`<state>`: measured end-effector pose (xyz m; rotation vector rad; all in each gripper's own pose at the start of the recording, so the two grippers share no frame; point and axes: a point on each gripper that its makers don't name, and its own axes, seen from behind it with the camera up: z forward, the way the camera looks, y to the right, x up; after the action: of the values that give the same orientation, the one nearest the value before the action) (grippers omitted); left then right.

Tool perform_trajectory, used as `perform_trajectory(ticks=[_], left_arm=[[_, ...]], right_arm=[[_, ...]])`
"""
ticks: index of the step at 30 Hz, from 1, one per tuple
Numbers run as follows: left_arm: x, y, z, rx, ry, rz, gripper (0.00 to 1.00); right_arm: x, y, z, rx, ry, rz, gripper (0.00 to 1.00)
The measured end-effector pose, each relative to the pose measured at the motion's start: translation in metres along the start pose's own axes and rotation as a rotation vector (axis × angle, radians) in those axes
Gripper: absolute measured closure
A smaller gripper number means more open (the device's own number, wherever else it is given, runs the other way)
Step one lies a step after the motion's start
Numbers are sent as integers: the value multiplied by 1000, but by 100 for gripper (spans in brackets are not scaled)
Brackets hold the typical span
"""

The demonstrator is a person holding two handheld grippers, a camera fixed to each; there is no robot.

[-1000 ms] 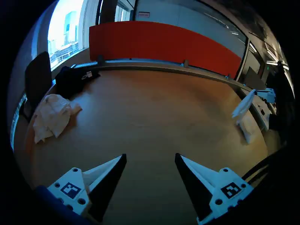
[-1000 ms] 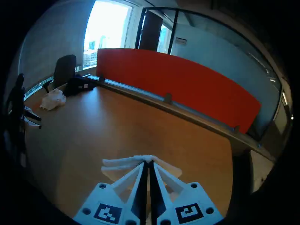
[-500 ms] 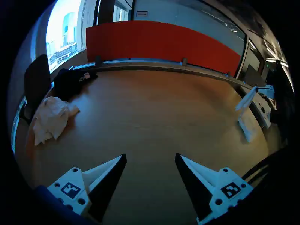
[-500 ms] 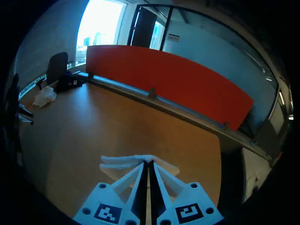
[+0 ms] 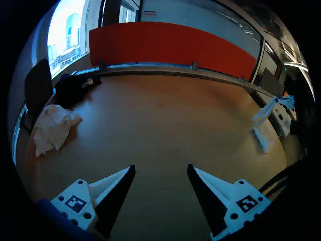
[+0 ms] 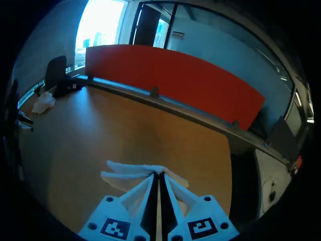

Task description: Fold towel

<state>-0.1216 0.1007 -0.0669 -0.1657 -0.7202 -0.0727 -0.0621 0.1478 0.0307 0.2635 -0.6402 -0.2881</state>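
Towel sat clamped in the right gripper over the counter. The left gripper gaped empty, and folding looked barely begun.

The towel is soft white cloth; the table is smooth, faintly glossy wood.

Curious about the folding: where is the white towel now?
In the right gripper view, low centre, the white towel is pinched in the right hand-held gripper, over the wooden desk.
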Motion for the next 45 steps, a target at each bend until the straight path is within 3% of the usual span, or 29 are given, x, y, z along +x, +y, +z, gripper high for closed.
perform_trajectory(ticks=[8, 18, 29, 45], left_arm=[[-1, 1, 0, -4, -6, 8, 4], [-6, 2, 1, -7, -15, 16, 4], [-6, 0, -1, -3, -13, 15, 4], [-5, -7, -4, 13, -13, 16, 4]], right_arm=[[-53, 14, -22, -50, -73, 35, 95], [-124, 23, -42, -108, -163, 131, 95], [-174, 26, -43, -143, -238, 182, 95], [-245, 25, -28, -190, -364, 284, 95]])
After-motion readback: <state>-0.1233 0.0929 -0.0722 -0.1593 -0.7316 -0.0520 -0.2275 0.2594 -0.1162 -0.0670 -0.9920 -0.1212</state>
